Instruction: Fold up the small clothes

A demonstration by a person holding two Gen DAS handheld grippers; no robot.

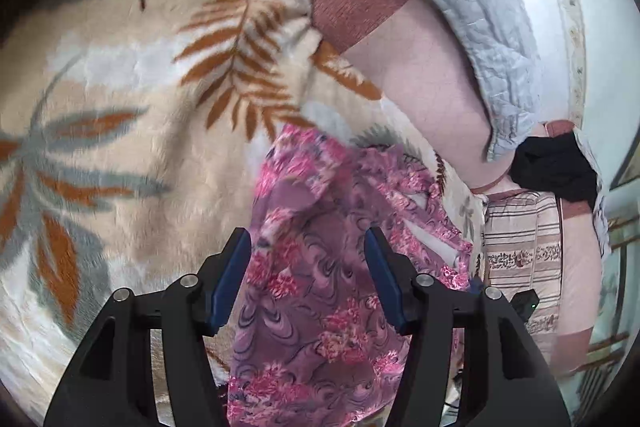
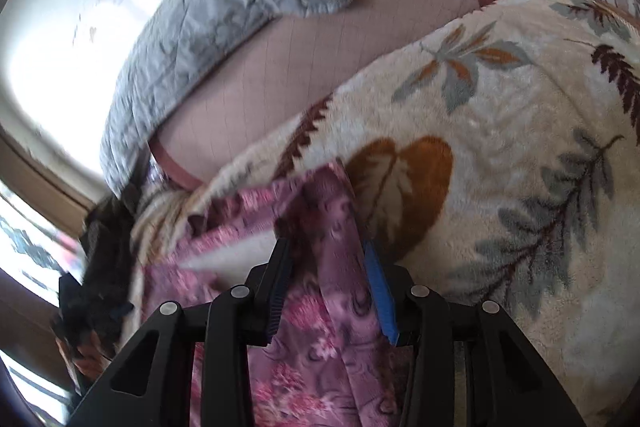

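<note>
Both tools, left (image 1: 307,259) and right (image 2: 325,269), gape around the floral garment (image 1: 320,307), unpinched.

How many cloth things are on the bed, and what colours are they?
Pink and purple flowery garment: 1
Cream leaf-print fleece blanket: 1
Grey quilted blanket: 1
Black cloth: 1
Striped patterned cloth: 1
Total: 5

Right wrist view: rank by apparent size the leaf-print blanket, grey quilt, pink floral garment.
1. leaf-print blanket, fills most of the right side.
2 and 3. grey quilt and pink floral garment look close in area; the garment sits right at the lens, so no ranking between them.
</note>
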